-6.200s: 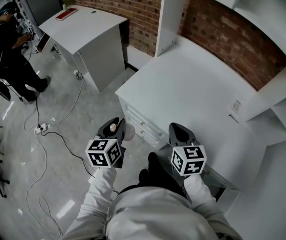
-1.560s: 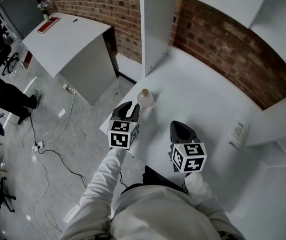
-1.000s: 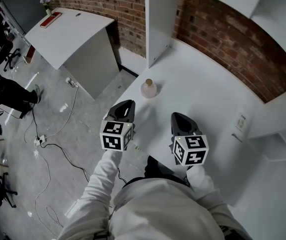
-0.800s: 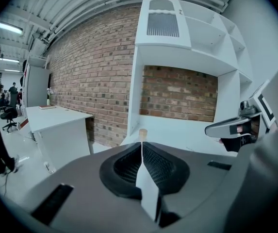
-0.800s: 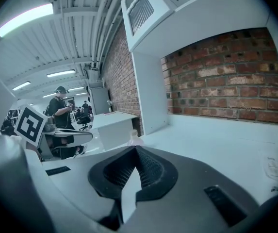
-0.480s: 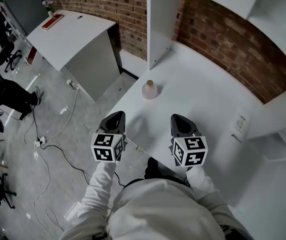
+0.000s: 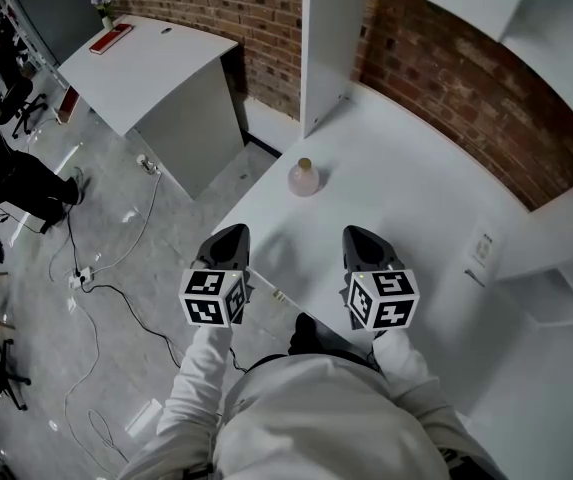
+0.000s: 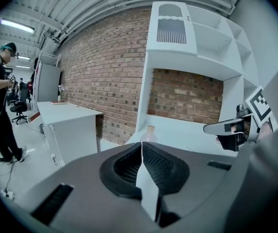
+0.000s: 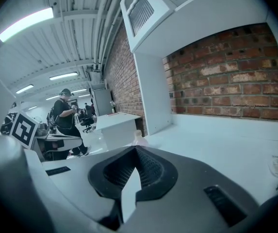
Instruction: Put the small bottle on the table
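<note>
Small bottle (image 7: 304, 177): pale pink, see-through, round-bellied, short neck, tan stopper-like cap. It stands upright on the white tabletop (image 7: 406, 203), close to the edge that drops to the grey floor and not far from the white upright cabinet panel (image 7: 328, 43). Nothing touches it. By the look of things, the placing is done.

Left tool (image 7: 229, 238): clenched, ribbed pads pressed together with nothing between them. It hangs at the near edge of the tabletop, well apart from the bottle. In the left gripper view the bottle's cap and shoulders peek just over the closed tips.

Right tool (image 7: 358, 240): also clenched on nothing, hovering over the tabletop beside the left one, apart from the bottle.

Handling, as I judge it:
- Light; little or nothing seems to be inside, though I cannot tell for sure.
- Stiff wall. Glass or hard plastic, can't say which, so treat it as breakable.
- Smooth, curved skin, likely slippery under the pads.
- Squat belly gives a steady base, but the nearby edge makes a knock risky.
- Best hold: across the widest part of the belly, pads level, with a gentle squeeze. The neck under the cap is a narrower, less sure option.
</note>
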